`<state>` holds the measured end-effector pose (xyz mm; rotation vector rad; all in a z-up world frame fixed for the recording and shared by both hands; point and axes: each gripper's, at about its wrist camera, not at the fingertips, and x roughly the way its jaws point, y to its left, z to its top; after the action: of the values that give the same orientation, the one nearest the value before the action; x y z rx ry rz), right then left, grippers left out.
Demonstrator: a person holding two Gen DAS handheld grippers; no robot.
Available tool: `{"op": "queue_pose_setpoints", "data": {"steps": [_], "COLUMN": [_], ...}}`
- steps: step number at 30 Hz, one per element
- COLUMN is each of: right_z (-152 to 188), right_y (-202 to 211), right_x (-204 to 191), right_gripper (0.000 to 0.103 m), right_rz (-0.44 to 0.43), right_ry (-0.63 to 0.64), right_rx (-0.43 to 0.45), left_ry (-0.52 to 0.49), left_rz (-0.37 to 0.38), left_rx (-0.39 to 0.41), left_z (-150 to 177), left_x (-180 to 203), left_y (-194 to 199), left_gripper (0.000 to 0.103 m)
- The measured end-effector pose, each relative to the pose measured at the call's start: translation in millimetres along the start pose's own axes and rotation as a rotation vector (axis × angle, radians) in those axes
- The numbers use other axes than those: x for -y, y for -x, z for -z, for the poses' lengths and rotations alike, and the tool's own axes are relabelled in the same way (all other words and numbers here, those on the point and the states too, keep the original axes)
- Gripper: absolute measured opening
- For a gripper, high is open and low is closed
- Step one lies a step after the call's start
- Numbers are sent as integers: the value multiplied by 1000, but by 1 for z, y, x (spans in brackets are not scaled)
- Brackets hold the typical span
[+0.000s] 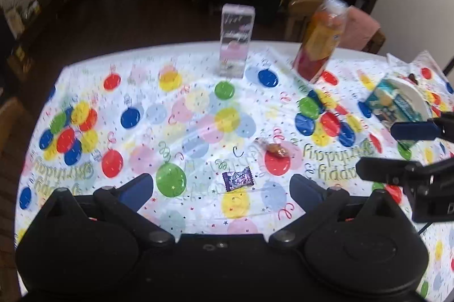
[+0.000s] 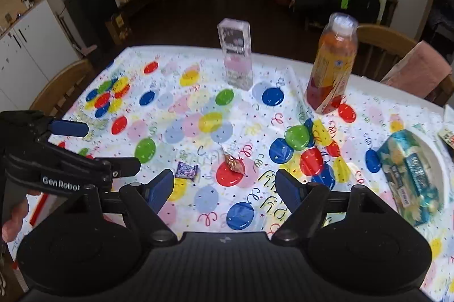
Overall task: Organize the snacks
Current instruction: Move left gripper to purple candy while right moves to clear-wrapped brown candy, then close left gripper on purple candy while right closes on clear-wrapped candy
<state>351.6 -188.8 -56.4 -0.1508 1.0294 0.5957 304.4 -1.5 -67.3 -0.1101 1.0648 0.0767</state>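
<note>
While both grippers hang above the table [image 2: 198, 58], the loose snacks lie waiting between them.

The left gripper [image 1: 221, 185] and right gripper [image 2: 224, 182] both have their fingers spread wide and empty, probably ready for a pick. The purple candy [image 2: 185, 171] and the brown wrapped candy [image 2: 234, 163] lie near each other on the balloon cloth, apart from the white plate [image 2: 437, 160] at the right, which already carries a blue snack pack [image 2: 408, 177] and looks like the collecting spot.
</note>
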Motion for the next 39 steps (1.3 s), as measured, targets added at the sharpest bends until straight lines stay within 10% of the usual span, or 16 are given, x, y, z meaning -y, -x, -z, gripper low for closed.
{"op": "queue_pose_setpoints", "data": {"steps": [20,39], "right_z": [1,5], "right_y": [-118,-169], "right_x": [30,19], "right_gripper": [73,34], "right_rz": [-66,-89], "right_ry": [137,245], "right_rx": [-104,-115], "left_ry": [166,229], "left_rz": [6,65], "left_rx": [-259,-316], "left_z": [-20,-18], "left_x": [-3,0], "left_y": [-118,-147], "left_gripper": [84,45]}}
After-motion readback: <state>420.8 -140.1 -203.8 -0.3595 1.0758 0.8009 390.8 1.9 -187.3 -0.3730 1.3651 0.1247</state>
